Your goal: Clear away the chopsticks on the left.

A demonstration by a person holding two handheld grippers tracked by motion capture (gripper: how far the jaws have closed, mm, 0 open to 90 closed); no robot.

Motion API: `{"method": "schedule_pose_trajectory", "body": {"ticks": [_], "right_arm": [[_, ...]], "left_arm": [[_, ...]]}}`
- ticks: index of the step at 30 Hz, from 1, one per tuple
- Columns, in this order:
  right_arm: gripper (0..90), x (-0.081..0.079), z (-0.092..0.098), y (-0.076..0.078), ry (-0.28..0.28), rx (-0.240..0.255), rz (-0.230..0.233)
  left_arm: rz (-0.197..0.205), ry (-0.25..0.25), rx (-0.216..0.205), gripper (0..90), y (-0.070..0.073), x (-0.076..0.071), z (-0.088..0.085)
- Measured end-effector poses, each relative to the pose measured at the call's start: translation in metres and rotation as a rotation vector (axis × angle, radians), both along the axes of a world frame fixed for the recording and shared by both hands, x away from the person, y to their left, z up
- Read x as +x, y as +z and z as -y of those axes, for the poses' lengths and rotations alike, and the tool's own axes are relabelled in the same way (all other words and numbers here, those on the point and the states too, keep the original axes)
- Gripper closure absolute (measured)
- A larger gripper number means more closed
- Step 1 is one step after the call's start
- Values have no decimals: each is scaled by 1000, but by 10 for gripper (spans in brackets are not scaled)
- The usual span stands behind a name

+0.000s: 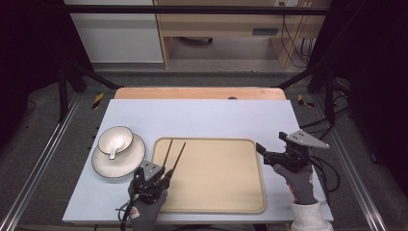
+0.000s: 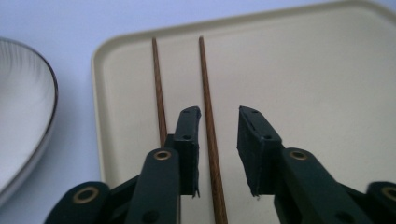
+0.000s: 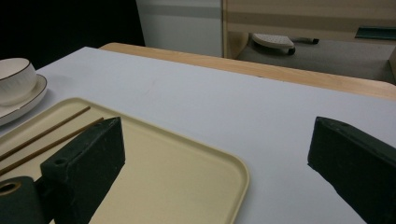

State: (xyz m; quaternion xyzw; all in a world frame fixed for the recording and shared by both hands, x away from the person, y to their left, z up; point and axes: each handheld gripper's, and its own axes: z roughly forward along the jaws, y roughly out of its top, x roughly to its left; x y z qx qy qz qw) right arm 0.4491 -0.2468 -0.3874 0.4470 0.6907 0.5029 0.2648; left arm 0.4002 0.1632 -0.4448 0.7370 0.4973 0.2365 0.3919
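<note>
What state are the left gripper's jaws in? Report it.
Open: the left gripper has a gap between its pads, with one chopstick lying unpinched on the tray.

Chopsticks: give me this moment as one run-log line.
chopsticks: lying on tray, left side | left gripper: open, over them, one between fingers | right gripper: open, beside tray

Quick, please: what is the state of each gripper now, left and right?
Left gripper: open, holding nothing; one chopstick lies between its jaws.
Right gripper: wide open, holding nothing.
</note>
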Motion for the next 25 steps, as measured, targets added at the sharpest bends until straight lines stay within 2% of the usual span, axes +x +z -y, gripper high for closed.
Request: {"method": "schedule_pose_trajectory", "body": {"ticks": [2, 7, 9, 11, 13, 19, 22, 25], "right_arm": [[41, -1, 0, 1, 0, 7, 1], [40, -1, 2, 2, -4, 10, 5], [40, -2, 3, 2, -4, 10, 9], [40, -2, 4, 3, -7, 12, 10], [40, -3, 5, 4, -9, 18, 10], [36, -2, 6, 3, -21, 3, 4], [37, -2, 7, 2, -23, 15, -1], [37, -1, 9, -1, -26, 6, -6]], "left_arm": [[22, -33, -52, 643, 11, 3, -7], [55, -82, -92, 519, 27, 9, -22], [68, -106, -96, 439, 32, 12, -29], [81, -116, -78, 373, 37, 14, -39], [88, -136, -85, 305, 38, 14, -47], [98, -172, -105, 234, 34, 14, -73], [82, -160, -86, 215, 28, 16, -83], [74, -146, -102, 208, 21, 16, -94]]}}
